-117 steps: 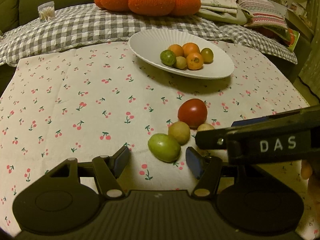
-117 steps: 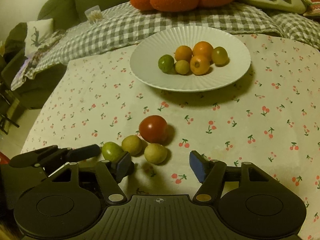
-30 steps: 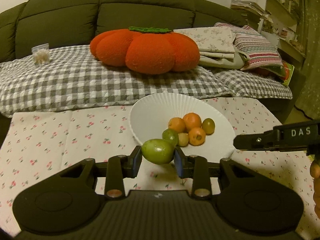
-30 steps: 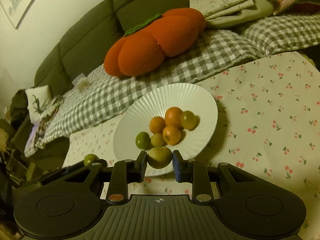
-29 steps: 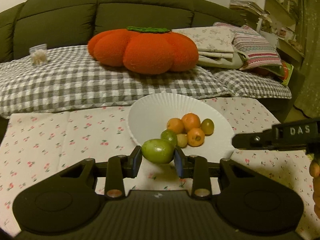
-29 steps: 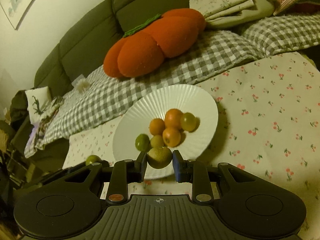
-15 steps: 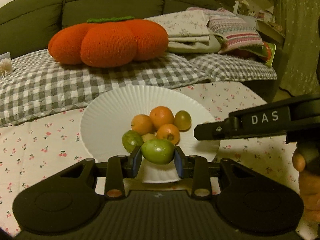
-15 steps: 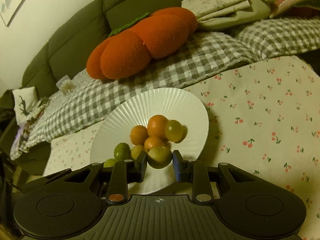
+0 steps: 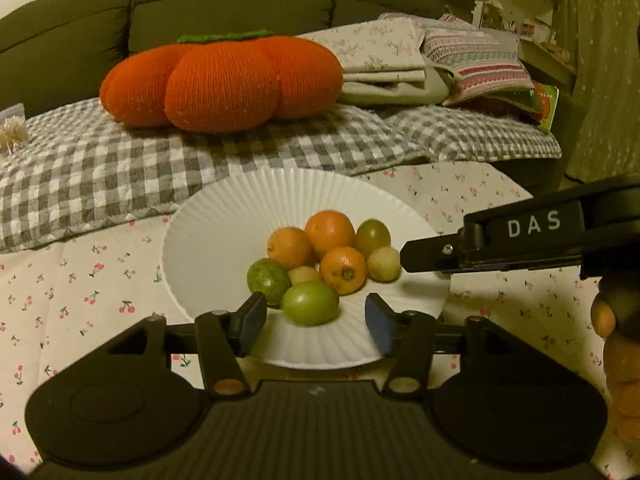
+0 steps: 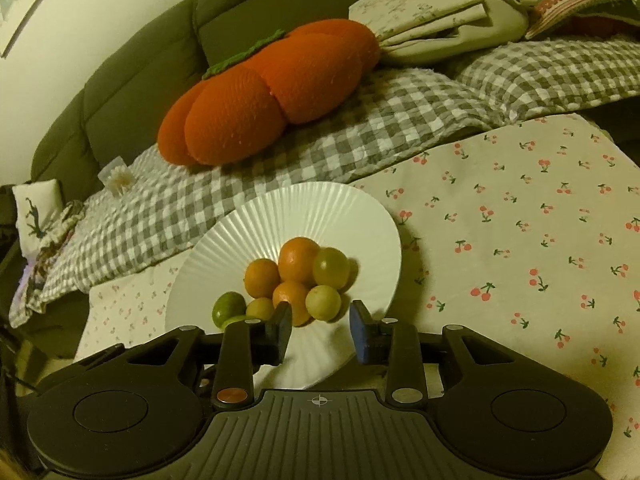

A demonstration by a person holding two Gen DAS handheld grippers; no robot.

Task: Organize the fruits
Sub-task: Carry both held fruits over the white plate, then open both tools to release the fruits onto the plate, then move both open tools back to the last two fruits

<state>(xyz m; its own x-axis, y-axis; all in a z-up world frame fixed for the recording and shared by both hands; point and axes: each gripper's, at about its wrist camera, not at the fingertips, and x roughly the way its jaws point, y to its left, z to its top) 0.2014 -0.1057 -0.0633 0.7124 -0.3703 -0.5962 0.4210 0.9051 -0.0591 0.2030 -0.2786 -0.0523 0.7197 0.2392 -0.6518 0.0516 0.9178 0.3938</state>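
A white ribbed plate (image 9: 216, 240) (image 10: 340, 208) on the cherry-print tablecloth holds several small orange, green and yellowish fruits. My left gripper (image 9: 316, 320) is open over the plate's near rim, and a green fruit (image 9: 310, 303) lies on the plate between its blue pads, free of both. My right gripper (image 10: 320, 330) is open too, just behind a yellow-green fruit (image 10: 323, 303) (image 9: 383, 264) that rests against the pile. In the left wrist view the right gripper's black side (image 9: 520, 236) reaches in from the right, with a hand (image 9: 618, 360) below it.
A cherry-print cloth (image 10: 520, 240) covers the table. Behind it a sofa carries a grey checked blanket (image 9: 120, 168), a big orange pumpkin cushion (image 9: 220, 80) (image 10: 272, 92) and folded linens (image 9: 400, 64). A small pillow (image 10: 36, 208) lies at the far left.
Both grippers moved in over the plate and opened. The green fruit left the left gripper and the yellow-green fruit left the right gripper; both now rest on the plate.
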